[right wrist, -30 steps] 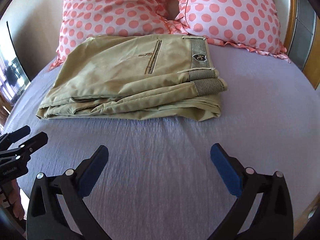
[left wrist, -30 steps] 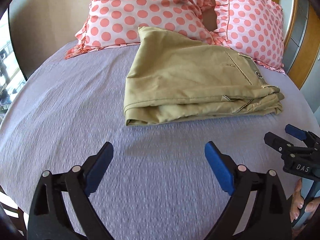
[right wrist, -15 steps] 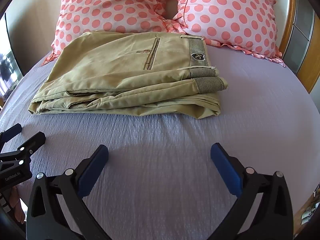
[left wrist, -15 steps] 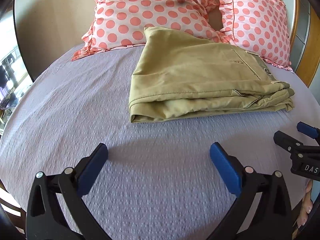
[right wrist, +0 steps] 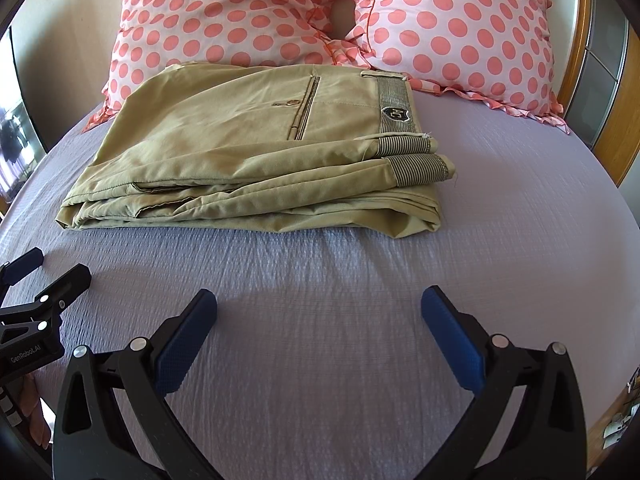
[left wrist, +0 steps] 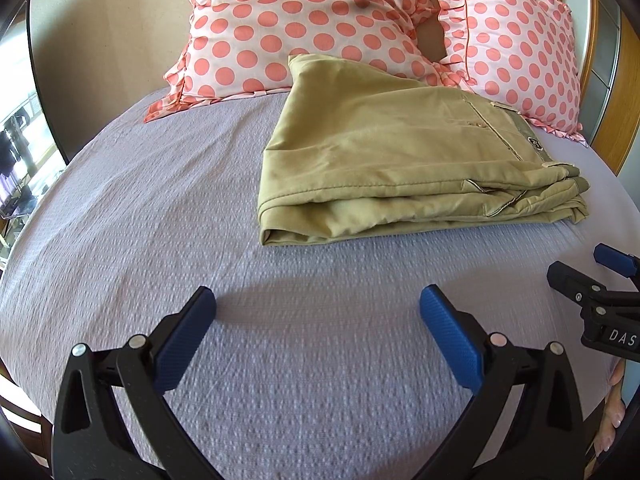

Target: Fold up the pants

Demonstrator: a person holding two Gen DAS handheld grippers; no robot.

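While folded khaki cotton pants (right wrist: 256, 160) lie on lavender textured bedspread (right wrist: 320, 300), far edge touching pink polka-dot ruffled pillows (right wrist: 224, 12), left tool (left wrist: 318, 312) and right tool (right wrist: 319, 312) hover near, both spread apart, gripping nothing.

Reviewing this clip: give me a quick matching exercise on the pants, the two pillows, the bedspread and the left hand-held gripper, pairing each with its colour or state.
Things:
1. pants
2. pillows
3. bedspread
4. left hand-held gripper

Descriptions:
A. lilac, textured, lying under everything
B. open, holding nothing, short of the garment
C. khaki, folded into a stack, striped waistband on the right
D. pink with coral dots, at the head of the bed

Pairs: 1-C, 2-D, 3-A, 4-B
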